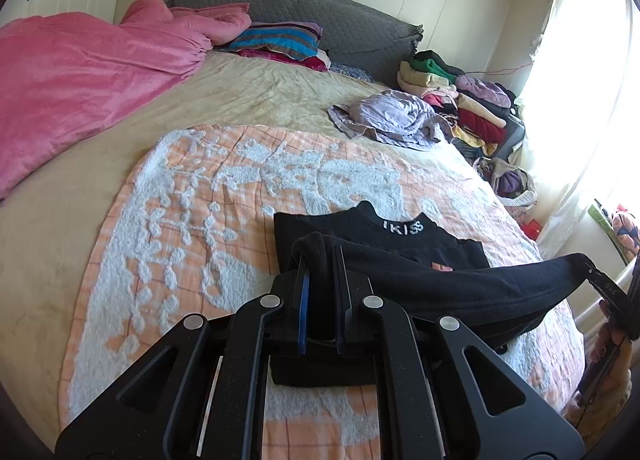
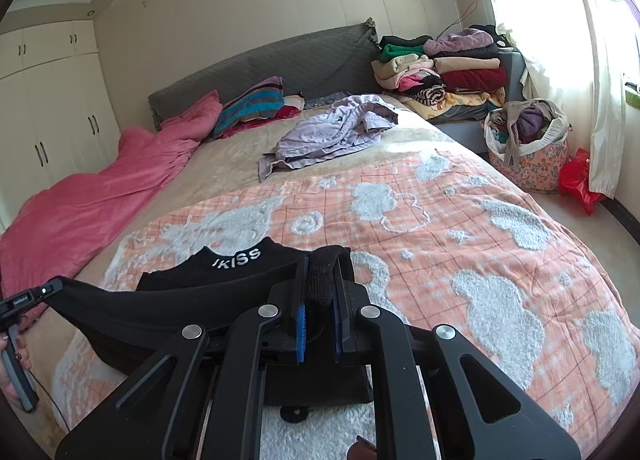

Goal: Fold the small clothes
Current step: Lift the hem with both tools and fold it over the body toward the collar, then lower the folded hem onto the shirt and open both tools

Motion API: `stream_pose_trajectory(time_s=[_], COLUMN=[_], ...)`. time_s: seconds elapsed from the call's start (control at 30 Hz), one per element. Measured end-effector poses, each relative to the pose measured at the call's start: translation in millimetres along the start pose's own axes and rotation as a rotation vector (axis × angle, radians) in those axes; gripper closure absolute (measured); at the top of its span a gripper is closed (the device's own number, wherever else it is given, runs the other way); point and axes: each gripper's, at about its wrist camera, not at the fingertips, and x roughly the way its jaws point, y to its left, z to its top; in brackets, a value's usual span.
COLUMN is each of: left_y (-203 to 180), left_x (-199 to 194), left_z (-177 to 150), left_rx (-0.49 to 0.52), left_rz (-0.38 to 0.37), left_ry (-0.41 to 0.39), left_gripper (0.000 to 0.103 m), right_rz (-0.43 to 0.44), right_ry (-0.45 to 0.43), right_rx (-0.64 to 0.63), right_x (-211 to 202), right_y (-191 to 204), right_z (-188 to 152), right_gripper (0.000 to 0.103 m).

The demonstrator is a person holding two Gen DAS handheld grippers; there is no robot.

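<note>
Floral laundry bag (image 2: 532, 164) stuffed w/ clothes; both grippers' jaws clamped on black top (image 1: 400, 256)

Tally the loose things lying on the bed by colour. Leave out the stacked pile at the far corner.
Black: 1, the black top, held by the left gripper and the right gripper
Lilac: 1, crumpled garment
Pink: 1, duvet
Striped: 1, pillow
Total: 4
</note>
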Motion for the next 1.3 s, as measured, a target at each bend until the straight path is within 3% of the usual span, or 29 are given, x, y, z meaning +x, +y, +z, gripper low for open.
stream_pose_trajectory(time_s=[0.57, 1.3], left_y=[0.4, 8.2], left_x=[44.6, 115.9], left_z=[27.8, 6.8], left_rx=[0.031, 0.093], left_rz=[0.075, 0.196], left_ry=[-0.003, 0.053], left_gripper=[0.099, 0.097], right_rz=[-0.048, -0.087], right_ry=[0.019, 0.112], right_rx=[-0.048, -0.022], right_x=[53.2, 128.9], right_y=[8.5, -16.0], right_z=[25.7, -18.6], right_gripper=[0.094, 0.094])
